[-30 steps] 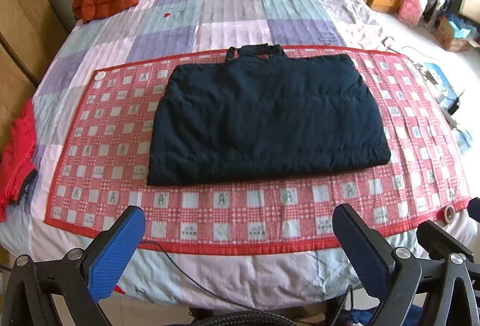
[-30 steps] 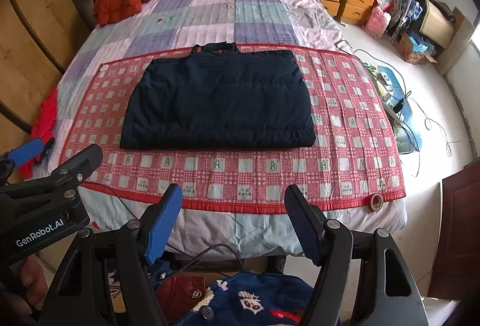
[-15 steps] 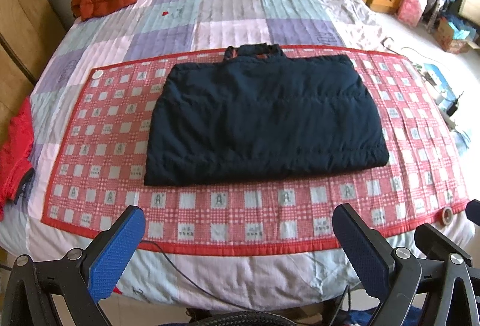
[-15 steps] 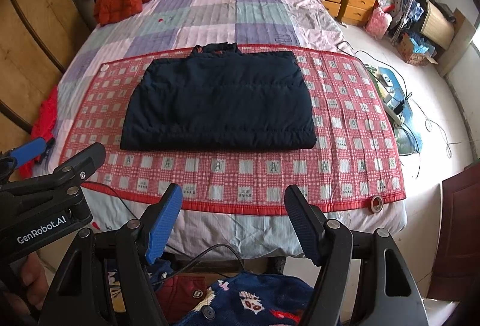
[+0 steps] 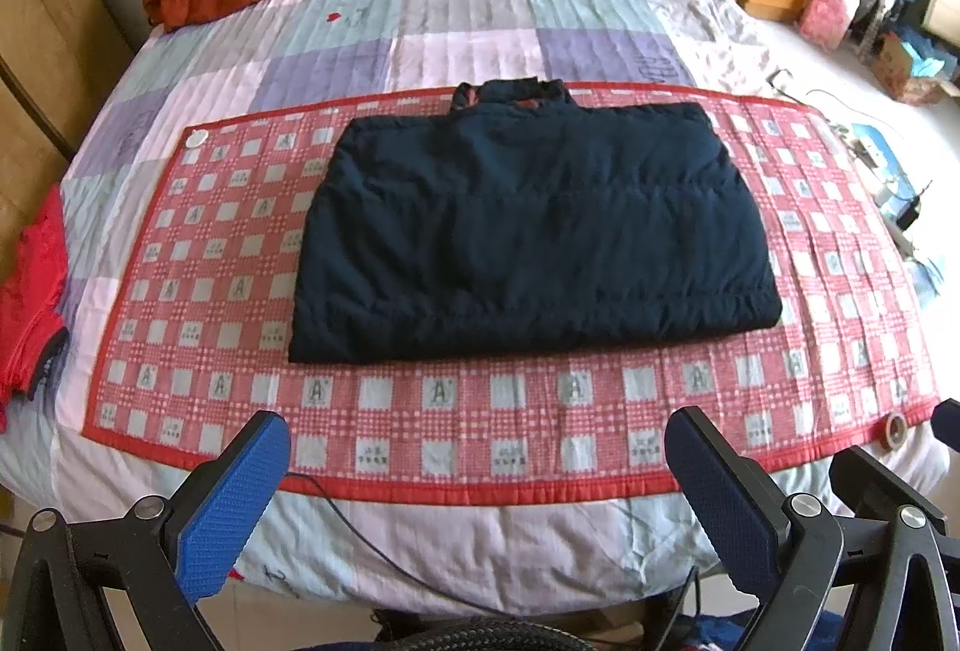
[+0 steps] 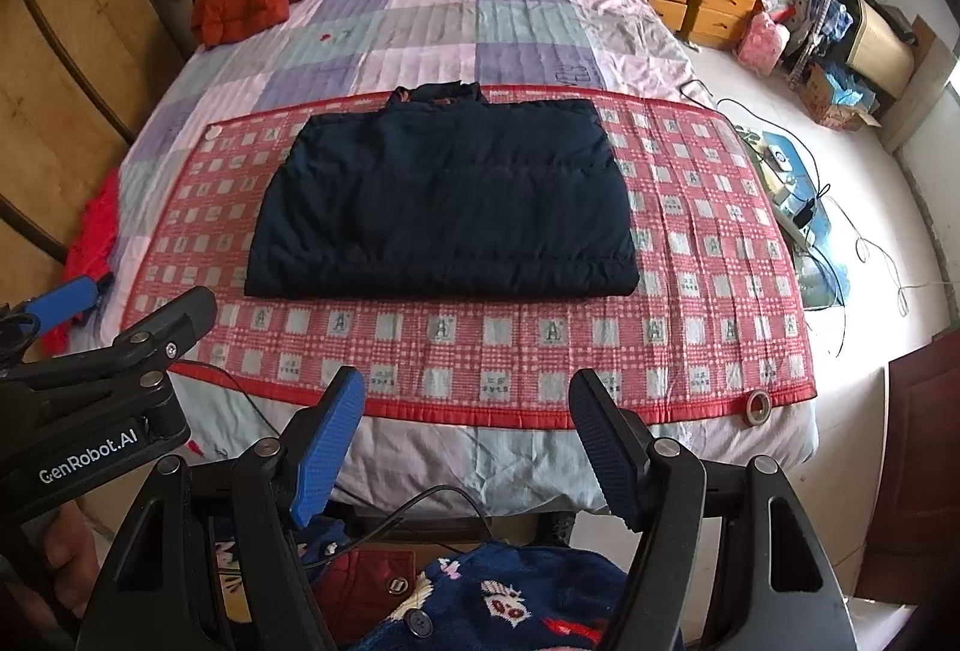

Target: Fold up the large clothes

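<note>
Both our grippers, left (image 5: 474,462) and right (image 6: 468,417), hang jaws spread, short of the folded dark navy padded jacket (image 5: 528,225) on the red checked mat (image 5: 198,291); its collar partly hidden

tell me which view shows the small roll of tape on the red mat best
The right wrist view: the small brown roll of tape sits whole and clear on the red checked mat near its right corner. The left wrist view shows it small, at the frame's distorted edge.
</note>
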The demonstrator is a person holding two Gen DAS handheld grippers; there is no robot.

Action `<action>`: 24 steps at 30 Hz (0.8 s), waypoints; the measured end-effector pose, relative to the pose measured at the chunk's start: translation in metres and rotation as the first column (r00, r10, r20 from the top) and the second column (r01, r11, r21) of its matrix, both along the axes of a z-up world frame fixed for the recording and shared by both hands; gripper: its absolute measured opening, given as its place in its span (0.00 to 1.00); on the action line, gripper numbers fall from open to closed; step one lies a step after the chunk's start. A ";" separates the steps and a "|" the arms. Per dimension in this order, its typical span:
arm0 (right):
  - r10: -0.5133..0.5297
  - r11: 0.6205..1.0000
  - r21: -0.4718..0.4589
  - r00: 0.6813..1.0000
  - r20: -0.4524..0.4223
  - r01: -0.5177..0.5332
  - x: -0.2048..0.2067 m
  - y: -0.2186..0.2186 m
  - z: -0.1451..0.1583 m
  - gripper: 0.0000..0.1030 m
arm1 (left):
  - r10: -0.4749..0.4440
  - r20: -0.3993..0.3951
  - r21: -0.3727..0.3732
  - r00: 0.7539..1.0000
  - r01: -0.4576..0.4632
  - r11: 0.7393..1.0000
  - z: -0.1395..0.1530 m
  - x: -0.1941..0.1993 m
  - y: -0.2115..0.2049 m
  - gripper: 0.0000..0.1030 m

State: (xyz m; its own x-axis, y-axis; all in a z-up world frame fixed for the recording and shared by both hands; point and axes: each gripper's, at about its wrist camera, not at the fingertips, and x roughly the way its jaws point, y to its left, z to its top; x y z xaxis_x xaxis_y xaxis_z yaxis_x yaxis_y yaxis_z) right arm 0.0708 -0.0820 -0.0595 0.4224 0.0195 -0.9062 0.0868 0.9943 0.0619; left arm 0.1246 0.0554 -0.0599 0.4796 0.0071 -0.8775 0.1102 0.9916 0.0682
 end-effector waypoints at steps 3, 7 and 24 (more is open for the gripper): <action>0.003 1.000 0.001 1.000 -0.002 -0.003 0.000 0.001 -0.001 0.72 | 0.001 0.001 0.001 1.000 -0.001 1.000 -0.001 0.001 0.000 1.00; 0.000 1.000 0.003 1.000 -0.005 0.000 0.002 0.001 -0.001 0.72 | -0.001 0.000 -0.001 1.000 0.001 1.000 -0.001 0.001 0.000 1.00; -0.002 1.000 0.004 1.000 -0.006 0.002 0.003 0.003 -0.001 0.72 | 0.001 -0.003 -0.003 1.000 -0.001 1.000 -0.001 0.003 0.000 1.00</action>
State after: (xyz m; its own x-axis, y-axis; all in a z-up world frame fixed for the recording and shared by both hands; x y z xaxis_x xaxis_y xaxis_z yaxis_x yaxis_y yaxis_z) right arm 0.0738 -0.0786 -0.0609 0.4167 0.0224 -0.9088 0.0895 0.9938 0.0655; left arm 0.1275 0.0559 -0.0604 0.4773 0.0050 -0.8787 0.1095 0.9919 0.0651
